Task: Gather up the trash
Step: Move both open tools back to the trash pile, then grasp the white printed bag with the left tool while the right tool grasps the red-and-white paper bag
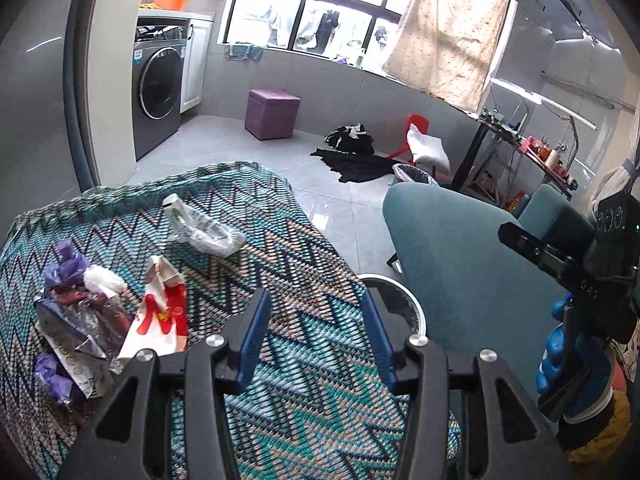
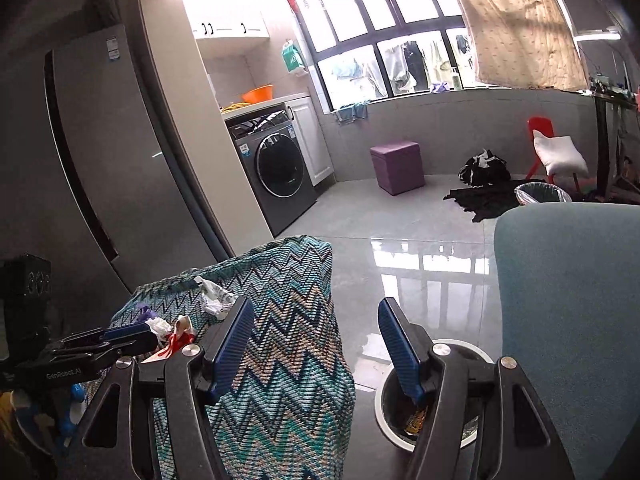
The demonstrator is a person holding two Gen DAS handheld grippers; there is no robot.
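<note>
Trash lies scattered on the bench under a zigzag-patterned cloth (image 1: 280, 248): a red-and-white wrapper (image 1: 160, 312), a crumpled white plastic bag (image 1: 204, 228), and a heap of purple and silver wrappers (image 1: 68, 320) at the cloth's left side. The left tool (image 1: 316, 336) hangs above the cloth with its blue pads spread and nothing between them. The right tool (image 2: 316, 344) is likewise spread and empty, poised over the gap between the cloth and a white-rimmed bin (image 2: 436, 396) on the floor.

The loose, light wrappers could slide or tear if pinched at an edge, and a pad closing low may catch the cloth and drag the whole pile off the bench. A drop released off-centre could miss the bin, since the teal chair (image 2: 568, 320) crowds it.

The right wrist view looks into the bin, showing scraps already inside; the left view shows only an arc of its rim. The left view lays out the whole trash pile, which the right sees partly, behind the other tool.
</note>
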